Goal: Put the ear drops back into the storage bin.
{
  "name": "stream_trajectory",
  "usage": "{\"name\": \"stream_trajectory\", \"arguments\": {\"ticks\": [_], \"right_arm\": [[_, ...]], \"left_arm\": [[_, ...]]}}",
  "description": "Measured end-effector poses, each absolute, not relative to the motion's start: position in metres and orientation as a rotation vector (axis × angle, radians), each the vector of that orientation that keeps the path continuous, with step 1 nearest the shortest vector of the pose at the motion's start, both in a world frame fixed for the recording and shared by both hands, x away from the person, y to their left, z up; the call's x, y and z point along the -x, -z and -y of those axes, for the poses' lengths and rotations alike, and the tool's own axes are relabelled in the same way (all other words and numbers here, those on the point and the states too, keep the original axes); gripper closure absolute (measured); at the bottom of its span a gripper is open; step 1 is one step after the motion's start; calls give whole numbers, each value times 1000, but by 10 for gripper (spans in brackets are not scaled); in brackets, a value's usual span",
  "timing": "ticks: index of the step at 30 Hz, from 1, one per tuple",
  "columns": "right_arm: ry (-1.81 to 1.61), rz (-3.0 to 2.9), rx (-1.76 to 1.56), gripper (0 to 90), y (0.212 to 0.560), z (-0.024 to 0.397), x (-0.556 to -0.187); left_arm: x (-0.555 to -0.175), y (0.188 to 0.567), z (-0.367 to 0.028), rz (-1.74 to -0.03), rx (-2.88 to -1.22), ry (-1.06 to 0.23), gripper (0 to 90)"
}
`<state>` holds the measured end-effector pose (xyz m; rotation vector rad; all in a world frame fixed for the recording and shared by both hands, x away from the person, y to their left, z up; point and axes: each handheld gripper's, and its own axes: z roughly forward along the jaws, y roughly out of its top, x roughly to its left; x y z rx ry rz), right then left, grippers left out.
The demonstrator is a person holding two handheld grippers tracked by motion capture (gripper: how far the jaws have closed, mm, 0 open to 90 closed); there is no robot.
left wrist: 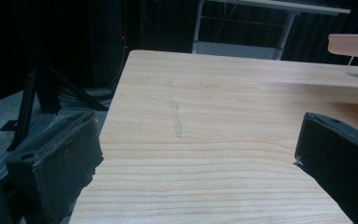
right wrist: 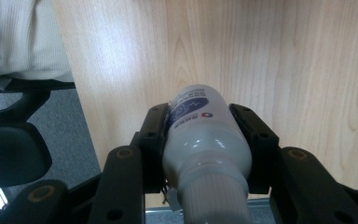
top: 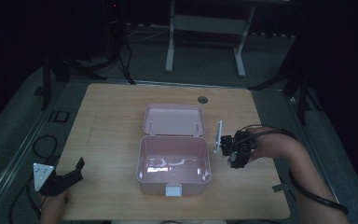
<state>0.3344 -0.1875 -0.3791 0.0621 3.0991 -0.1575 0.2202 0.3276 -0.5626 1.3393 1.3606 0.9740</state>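
Observation:
A white plastic bottle (right wrist: 204,149) with a blue label sits between the two black jaws of my right gripper (right wrist: 200,116), which is shut on its body; the bottle's neck points back at the camera. In the high view this right gripper (top: 230,150) hangs just right of the open pink box (top: 142,161), above the wooden table (top: 112,116). My left gripper (top: 76,171) rests at the table's front left corner, its jaws wide apart with nothing between them. In its own view the left gripper (left wrist: 196,140) looks across bare wood.
The box's lid (top: 173,120) lies folded back behind it, and its edge (left wrist: 352,45) shows far right in the left gripper view. A round cable hole (top: 203,99) is in the table behind the lid. Cables and stand legs lie on the floor around the table.

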Motion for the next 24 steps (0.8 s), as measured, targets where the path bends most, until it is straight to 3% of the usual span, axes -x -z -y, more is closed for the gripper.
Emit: {"name": "stream_trajectory", "arguments": {"ticks": [24], "right_arm": [[148, -3111, 107, 595, 366, 121, -333]], "left_arm": [[-220, 563, -328, -1359, -1337, -972, 5]]}}
